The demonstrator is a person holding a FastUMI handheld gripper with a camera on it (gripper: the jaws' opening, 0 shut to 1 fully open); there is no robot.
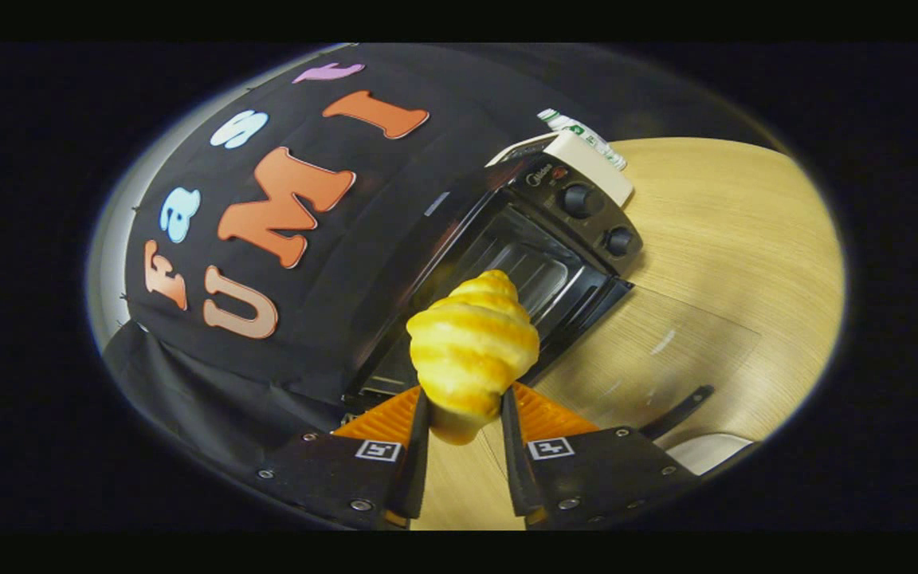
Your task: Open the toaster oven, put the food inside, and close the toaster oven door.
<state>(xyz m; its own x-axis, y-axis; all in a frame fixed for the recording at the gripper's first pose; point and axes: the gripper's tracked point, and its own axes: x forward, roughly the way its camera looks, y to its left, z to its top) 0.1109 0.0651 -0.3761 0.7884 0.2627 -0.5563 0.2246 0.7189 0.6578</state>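
Between tool fingers: one croissant | one open toaster oven beyond

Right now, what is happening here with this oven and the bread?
A person's hand-held gripper is shut on a croissant, with both fingers pressing its lower end. The toaster oven stands just beyond it on the wooden table. Its door is already down and the inside is open. The croissant is not yet inside; it is held in front of the opening. So the door is opened, and placing the food and closing the door remain.
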